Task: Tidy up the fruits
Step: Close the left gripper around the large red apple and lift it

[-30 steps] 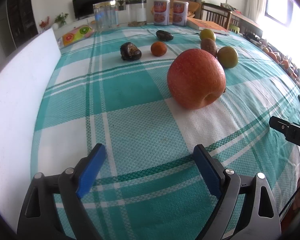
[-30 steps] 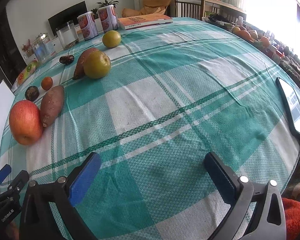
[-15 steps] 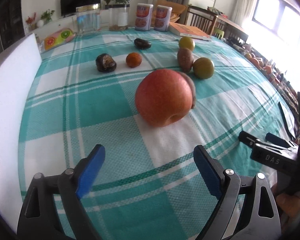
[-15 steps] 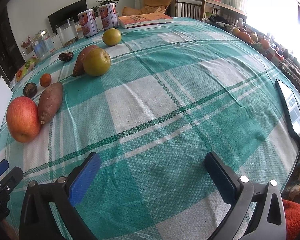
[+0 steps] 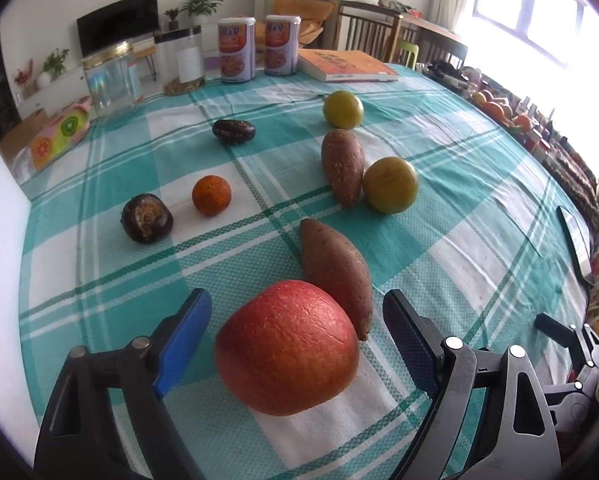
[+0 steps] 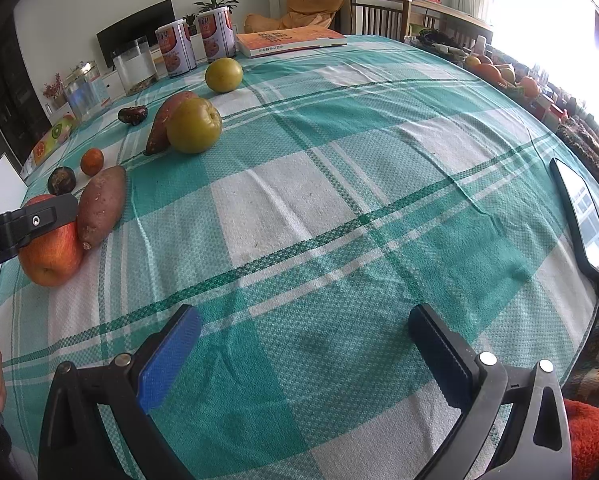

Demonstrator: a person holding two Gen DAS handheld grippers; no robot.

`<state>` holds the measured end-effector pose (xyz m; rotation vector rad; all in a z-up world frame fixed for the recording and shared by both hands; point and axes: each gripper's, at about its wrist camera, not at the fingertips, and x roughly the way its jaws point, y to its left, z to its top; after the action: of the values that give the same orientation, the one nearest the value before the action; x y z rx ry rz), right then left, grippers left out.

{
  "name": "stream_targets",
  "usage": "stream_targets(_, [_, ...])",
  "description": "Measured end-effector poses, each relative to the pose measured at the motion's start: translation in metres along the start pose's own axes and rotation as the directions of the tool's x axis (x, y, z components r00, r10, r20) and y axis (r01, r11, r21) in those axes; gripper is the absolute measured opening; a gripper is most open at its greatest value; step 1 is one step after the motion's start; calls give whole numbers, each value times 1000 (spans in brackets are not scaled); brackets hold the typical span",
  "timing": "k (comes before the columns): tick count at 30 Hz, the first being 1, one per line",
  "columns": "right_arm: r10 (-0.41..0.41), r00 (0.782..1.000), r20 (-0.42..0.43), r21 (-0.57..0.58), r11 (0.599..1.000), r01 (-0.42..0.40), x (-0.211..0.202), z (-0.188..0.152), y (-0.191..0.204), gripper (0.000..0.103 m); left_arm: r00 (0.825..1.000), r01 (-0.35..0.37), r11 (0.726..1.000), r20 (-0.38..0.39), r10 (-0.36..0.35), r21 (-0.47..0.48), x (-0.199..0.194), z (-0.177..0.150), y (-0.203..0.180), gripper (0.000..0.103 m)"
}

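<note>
The left gripper [image 5: 295, 340] straddles the red apple [image 5: 287, 348], jaws closing with the apple between the pads, gaps showing on both sides. The apple sits at the near left of the table [image 5: 439, 216], touching a sweet potato [image 5: 335, 268] beyond it. The right gripper [image 6: 303, 356], spread and empty, hangs well off to the right.

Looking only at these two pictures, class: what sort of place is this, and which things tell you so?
Most likely a home's living and dining room: a checked tablecloth spread with fruit, a television by potted plants, and wooden dining chairs near a bright window.
</note>
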<state>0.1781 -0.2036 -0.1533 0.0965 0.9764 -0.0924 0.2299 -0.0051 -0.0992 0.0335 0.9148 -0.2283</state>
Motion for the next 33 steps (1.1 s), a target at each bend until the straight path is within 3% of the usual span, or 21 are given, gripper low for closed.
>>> stream_targets(1, [0, 1000, 0, 0, 1000, 0, 0, 0, 0, 103, 1000, -26, 1000, 4, 26, 13, -1, -1, -1, 66])
stream_targets(4, [-1, 1000, 0, -1, 1000, 1, 0, 0, 0, 103, 1000, -3, 1000, 4, 3, -17, -6, -5, 5, 65])
stream_targets(7, [1, 1000, 1, 1, 1000, -1, 0, 0, 0, 103, 999, 35, 993, -10, -37, -116, -15, -11, 19, 63])
stream_targets(8, [3, 1000, 1, 2, 1000, -3, -1, 0, 0, 103, 998, 54, 985, -14, -57, -163, -19, -14, 25, 63])
stream_targets(10, [4, 1000, 2, 3, 1000, -4, 0, 0, 0, 103, 994, 105, 962, 6, -107, -251, -31, -19, 40, 45])
stream_targets(15, [-1, 1000, 1, -1, 1000, 1, 0, 0, 0, 103, 979, 195, 893, 29, -200, -405, -37, -30, 77, 44])
stream_targets(19, [7, 1000, 2, 2, 1000, -7, -1, 0, -1, 103, 994, 106, 898, 49, -94, -426, -45, -27, 91, 43])
stream_targets(22, [14, 1000, 3, 7, 1000, -14, -1, 0, -2, 103, 995, 94, 884, 59, -76, -457, -41, -27, 103, 44])
stream_targets(26, [3, 1000, 1, -1, 1000, -3, 0, 0, 0, 103, 999, 8, 883, 49, 18, -470, -40, -27, 115, 44])
stream_targets(31, [3, 1000, 2, -2, 1000, -3, 0, -1, 0, 103, 997, -40, 858, 30, 65, -512, -33, -29, 130, 45])
stream_targets(33, [4, 1000, 2, -1, 1000, -4, 0, -1, 0, 103, 996, -67, 852, 16, 88, -520, -33, -28, 132, 50])
